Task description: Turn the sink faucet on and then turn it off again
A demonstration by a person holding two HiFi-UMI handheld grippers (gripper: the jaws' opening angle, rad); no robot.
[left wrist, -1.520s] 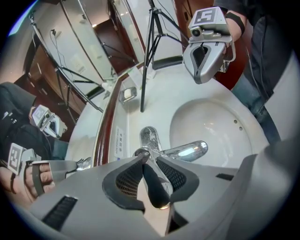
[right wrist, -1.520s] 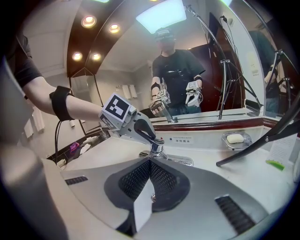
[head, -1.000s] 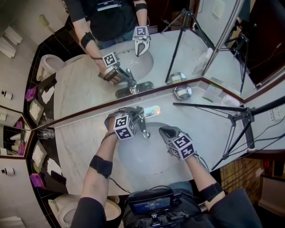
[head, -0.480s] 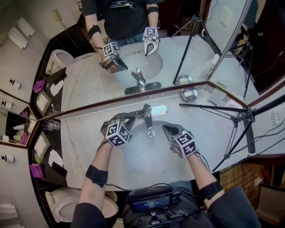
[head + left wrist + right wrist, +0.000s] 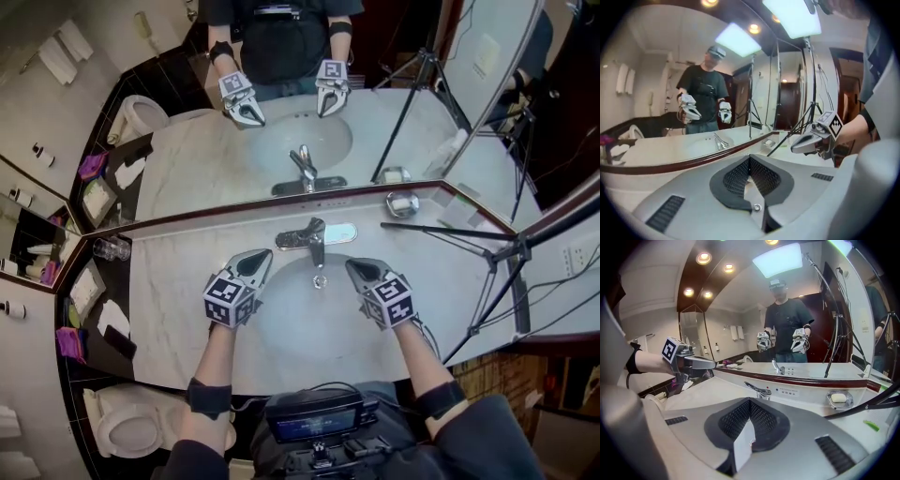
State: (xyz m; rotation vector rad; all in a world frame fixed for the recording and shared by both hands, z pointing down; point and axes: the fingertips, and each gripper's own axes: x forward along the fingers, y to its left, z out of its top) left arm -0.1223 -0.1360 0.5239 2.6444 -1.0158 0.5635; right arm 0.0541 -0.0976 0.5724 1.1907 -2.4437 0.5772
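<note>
Hovering over the sink (image 5: 309, 333), the left gripper (image 5: 255, 262) and right gripper (image 5: 356, 269) each hold their jaws pressed together on nothing, flanking the faucet (image 5: 316, 246) at the basin's back edge without touching it; its lever (image 5: 757, 388) looks lowered.

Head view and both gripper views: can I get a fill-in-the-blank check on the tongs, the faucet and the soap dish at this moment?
1. The left tongs are ___, with nothing between them.
2. The faucet is touched by ___ of the two tongs.
3. In the head view, the soap dish sits on the counter to the ___ of the faucet.
4. The right tongs, also shut, hold ___.

Missing words: shut; neither; right; nothing.
</note>
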